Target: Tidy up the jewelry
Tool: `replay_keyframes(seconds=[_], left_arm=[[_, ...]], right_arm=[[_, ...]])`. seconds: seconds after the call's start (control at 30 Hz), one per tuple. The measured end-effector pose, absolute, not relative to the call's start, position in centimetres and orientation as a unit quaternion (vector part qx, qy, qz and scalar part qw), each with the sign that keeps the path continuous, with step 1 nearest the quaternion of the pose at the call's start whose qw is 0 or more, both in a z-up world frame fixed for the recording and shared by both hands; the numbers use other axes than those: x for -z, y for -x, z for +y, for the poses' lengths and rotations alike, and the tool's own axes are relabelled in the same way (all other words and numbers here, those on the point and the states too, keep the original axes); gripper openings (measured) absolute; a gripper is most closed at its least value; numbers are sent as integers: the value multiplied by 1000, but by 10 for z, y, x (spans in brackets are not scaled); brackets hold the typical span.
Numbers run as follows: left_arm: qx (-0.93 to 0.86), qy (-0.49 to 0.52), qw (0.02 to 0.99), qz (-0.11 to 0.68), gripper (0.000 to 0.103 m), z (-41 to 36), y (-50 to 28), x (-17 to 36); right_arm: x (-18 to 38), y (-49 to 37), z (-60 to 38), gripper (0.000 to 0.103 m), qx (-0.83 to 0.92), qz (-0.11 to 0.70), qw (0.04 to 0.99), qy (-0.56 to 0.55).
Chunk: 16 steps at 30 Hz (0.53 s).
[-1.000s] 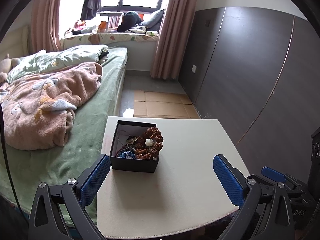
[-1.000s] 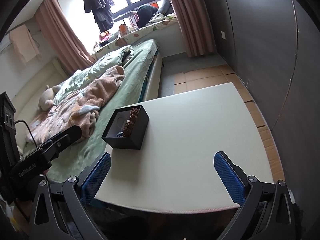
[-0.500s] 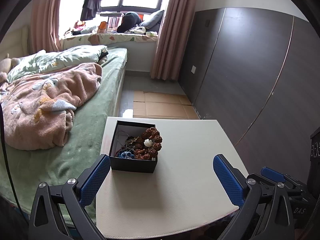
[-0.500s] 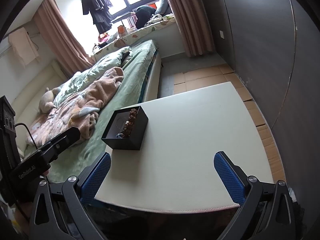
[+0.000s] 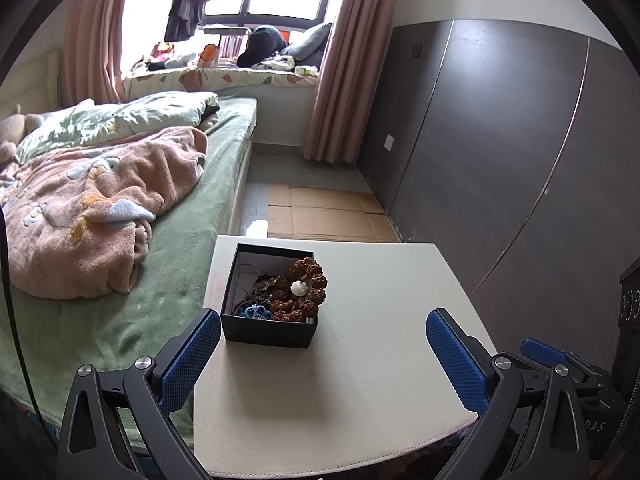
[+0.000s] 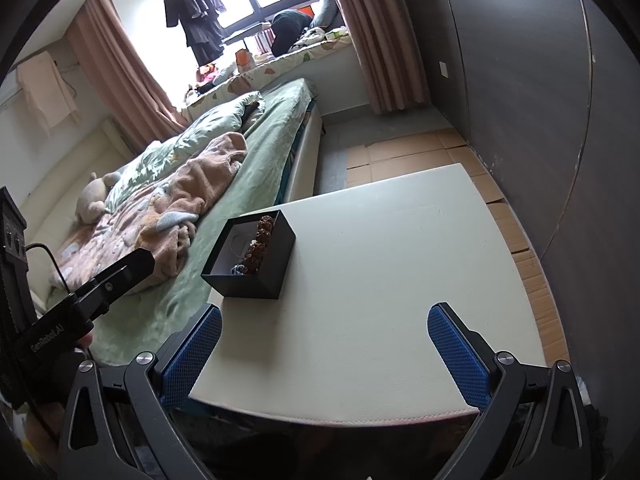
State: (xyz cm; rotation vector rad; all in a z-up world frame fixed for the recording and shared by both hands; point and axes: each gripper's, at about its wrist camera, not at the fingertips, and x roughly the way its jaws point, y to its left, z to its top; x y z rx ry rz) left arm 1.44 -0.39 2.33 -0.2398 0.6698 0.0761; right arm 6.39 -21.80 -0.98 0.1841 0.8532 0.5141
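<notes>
A bed (image 5: 120,320) lay off to the left of both grippers. The left gripper (image 5: 323,354) hung wide open and held nothing; the black box (image 5: 269,333) sat on the table (image 5: 360,392) just ahead of its left finger, with brown beads (image 5: 304,288) heaped inside (a white piece on top, blue bits beside them). The right gripper (image 6: 325,350) was likewise spread wide and empty, the box (image 6: 256,276) ahead of its left finger.

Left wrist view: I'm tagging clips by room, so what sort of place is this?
A bedroom, most likely: a bed with a rumpled blanket, curtains at a window, and a small white table beside the bed.
</notes>
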Motion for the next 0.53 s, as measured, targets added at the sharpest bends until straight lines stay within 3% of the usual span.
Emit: replay_keyframes(seconds=[0.53], left_arm=[[-39, 104, 942, 316, 102, -5, -11, -26]], right_arm=[[10, -64, -218, 103, -246, 409, 874, -87]])
